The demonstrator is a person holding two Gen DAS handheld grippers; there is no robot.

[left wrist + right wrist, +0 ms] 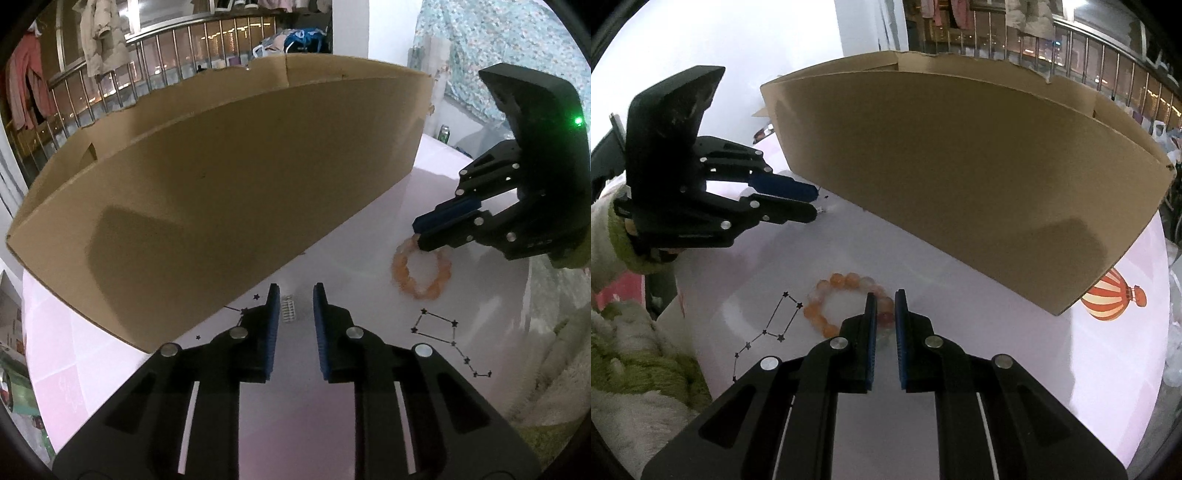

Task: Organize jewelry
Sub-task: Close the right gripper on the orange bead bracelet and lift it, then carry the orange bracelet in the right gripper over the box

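Note:
An orange bead bracelet [827,306] lies flat on the pale pink table; it also shows in the left wrist view [421,271]. My right gripper [884,301] is down over the bracelet's right side, jaws a narrow gap apart with beads between them, not clamped. A small silver ridged clip [288,308] lies on the table between the fingertips of my left gripper [294,295], which is open around it. A big open cardboard box [221,184] stands just behind both; it also fills the right wrist view [960,177].
The table has printed star-line drawings [439,328] and a striped balloon picture [1108,299]. A green can [444,133] stands at the far edge. A fluffy green-white sleeve [635,354] lies at the table's near side. Railing and hanging clothes are behind the box.

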